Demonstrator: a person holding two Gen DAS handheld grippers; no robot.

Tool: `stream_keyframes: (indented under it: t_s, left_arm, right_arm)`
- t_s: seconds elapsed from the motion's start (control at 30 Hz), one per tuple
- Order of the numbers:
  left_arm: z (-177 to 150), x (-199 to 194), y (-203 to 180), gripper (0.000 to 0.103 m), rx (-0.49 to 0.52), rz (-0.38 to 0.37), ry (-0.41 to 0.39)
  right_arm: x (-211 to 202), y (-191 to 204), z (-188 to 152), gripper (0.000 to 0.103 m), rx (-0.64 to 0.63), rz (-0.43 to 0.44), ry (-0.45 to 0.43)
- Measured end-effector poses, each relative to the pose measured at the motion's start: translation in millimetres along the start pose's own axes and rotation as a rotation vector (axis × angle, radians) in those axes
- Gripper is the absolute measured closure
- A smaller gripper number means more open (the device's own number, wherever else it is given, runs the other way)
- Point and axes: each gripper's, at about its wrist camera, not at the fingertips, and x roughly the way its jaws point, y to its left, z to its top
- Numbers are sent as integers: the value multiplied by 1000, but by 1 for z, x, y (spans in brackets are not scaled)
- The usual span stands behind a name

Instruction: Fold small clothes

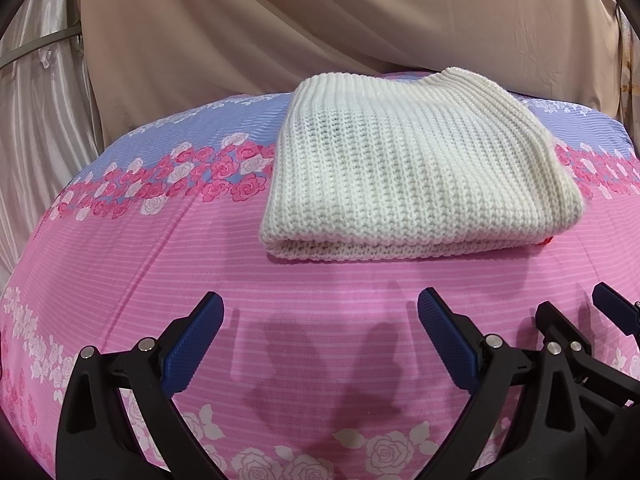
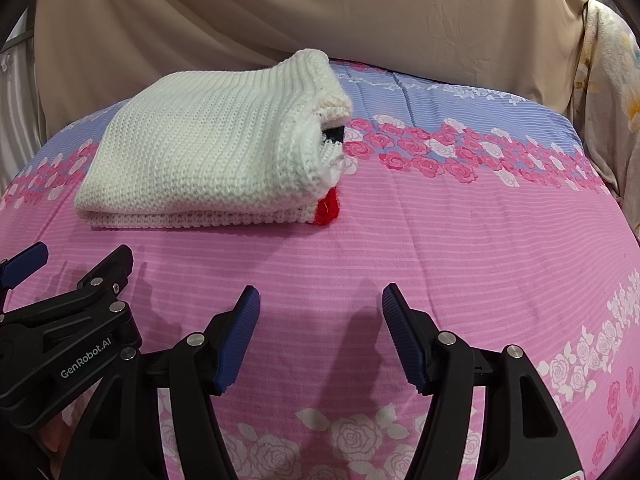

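White chunky-knit sweater point(image 1: 416, 160) lies folded in a compact stack on pink floral bedsheet point(image 1: 200, 256); folding looks complete. Left gripper point(image 1: 320, 320) and right gripper point(image 2: 320, 312) hover near it, jaws wide, empty.

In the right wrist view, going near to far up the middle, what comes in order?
Right claw, open over bare pink striped bedsheet → folded white knit sweater → blue floral band of the sheet → beige draped cloth.
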Motion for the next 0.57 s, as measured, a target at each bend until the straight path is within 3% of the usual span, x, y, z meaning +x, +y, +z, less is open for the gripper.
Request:
stream_keyframes:
  t_s: [0.57]
  left_arm:
    - [0, -4, -4, 15, 29, 17, -24]
  right_arm:
    - [-4, 0, -1, 41, -6, -24, -11]
